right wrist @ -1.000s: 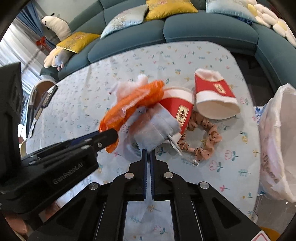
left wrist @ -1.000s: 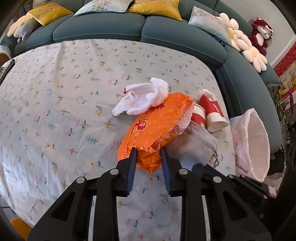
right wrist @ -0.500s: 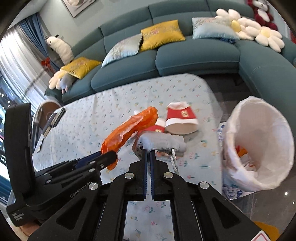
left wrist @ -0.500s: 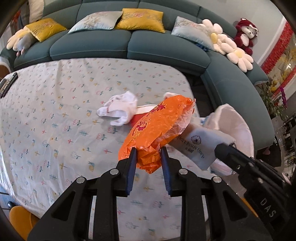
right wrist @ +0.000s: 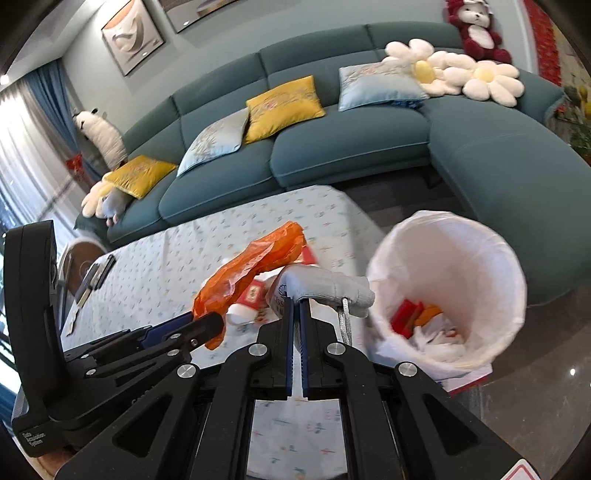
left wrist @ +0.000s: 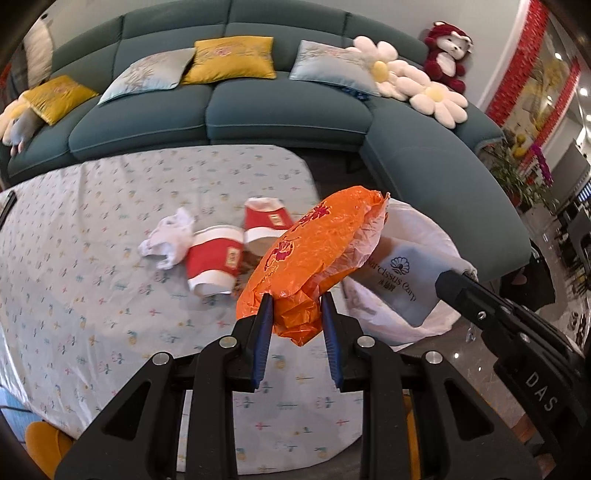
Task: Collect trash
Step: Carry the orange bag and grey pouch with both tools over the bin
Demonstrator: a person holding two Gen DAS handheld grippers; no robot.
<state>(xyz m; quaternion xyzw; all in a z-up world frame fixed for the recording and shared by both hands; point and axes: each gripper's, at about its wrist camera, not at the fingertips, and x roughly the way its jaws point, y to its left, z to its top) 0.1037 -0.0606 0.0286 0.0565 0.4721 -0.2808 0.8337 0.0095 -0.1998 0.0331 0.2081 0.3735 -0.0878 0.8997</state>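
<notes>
Between jaws: crinkled orange plastic bag (left wrist: 317, 254); soft grey pouch (right wrist: 325, 286).

A curved teal sectional sofa (right wrist: 332, 147) wraps behind a table under a pale floral cloth (left wrist: 110, 229). Yellow and light blue cushions (right wrist: 284, 105), daisy-shaped pillows (right wrist: 480, 79) and a red plush bear (left wrist: 448, 55) sit along it. Framed pictures (right wrist: 131, 31) hang on a grey-blue wall; blue curtains (right wrist: 40, 107) flank what seems a bright window. The floor is glossy dark stone (right wrist: 535, 369).
</notes>
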